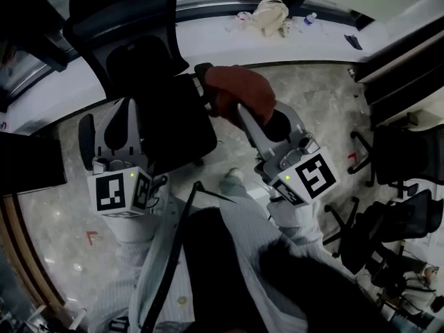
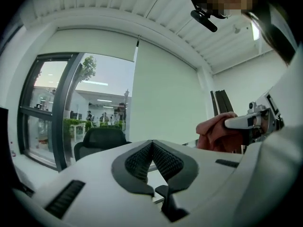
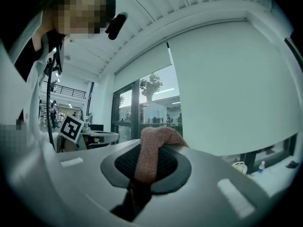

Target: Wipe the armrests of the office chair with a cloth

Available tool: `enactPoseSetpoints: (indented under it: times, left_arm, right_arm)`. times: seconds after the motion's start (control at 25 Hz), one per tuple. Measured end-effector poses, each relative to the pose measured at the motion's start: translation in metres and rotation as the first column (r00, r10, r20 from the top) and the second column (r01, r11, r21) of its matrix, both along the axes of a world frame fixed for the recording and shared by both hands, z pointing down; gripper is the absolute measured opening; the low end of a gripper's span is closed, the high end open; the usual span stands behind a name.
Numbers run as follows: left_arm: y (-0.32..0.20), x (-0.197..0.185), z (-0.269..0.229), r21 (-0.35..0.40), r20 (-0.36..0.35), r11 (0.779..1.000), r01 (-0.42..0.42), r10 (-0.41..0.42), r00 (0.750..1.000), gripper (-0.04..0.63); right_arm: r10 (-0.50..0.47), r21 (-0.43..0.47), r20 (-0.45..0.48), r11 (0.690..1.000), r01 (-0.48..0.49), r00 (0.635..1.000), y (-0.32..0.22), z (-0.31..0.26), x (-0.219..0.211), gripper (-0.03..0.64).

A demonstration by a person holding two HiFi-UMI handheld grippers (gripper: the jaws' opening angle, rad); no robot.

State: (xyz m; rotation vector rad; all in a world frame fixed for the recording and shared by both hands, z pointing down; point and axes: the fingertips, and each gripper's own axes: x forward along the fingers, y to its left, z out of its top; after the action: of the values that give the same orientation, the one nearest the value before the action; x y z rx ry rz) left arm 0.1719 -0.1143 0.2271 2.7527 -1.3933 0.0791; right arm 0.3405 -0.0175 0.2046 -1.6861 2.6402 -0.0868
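A black office chair stands in front of me, its backrest toward the window. One armrest shows beside the seat and the other armrest lies at the left. My right gripper is shut on a red-brown cloth, which bunches right next to the nearer armrest. In the right gripper view the cloth hangs out between the closed pads of that gripper. My left gripper hovers over the seat's left side, shut and empty. The cloth appears in its view too.
A white ledge under the window carries a cream bag and a small bottle. More black chairs crowd the right side. A dark desk edge sits at the left. My own legs fill the bottom of the head view.
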Motion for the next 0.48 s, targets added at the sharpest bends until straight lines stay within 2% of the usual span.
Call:
enactPoseSetpoints:
  times: [0.12, 0.24, 0.48]
  left_arm:
    - [0.022, 0.052, -0.001, -0.010, -0.006, 0.998, 0.057, -0.057, 0.998, 0.003]
    - [0.036, 0.087, 0.004, -0.014, 0.009, 0.999, 0.052, -0.052, 0.999, 0.003]
    - [0.033, 0.110, 0.008, -0.024, 0.003, 0.996, 0.083, -0.083, 0.997, 0.003]
  right_arm:
    - [-0.041, -0.041, -0.011, 0.998, 0.041, 0.999, 0.015, 0.006, 0.066, 0.034]
    - [-0.029, -0.077, -0.029, 0.997, 0.026, 0.999, 0.017, 0.020, 0.114, 0.034]
    - [-0.015, -0.115, 0.009, 0.993, 0.016, 1.000, -0.004, 0.055, 0.135, 0.034]
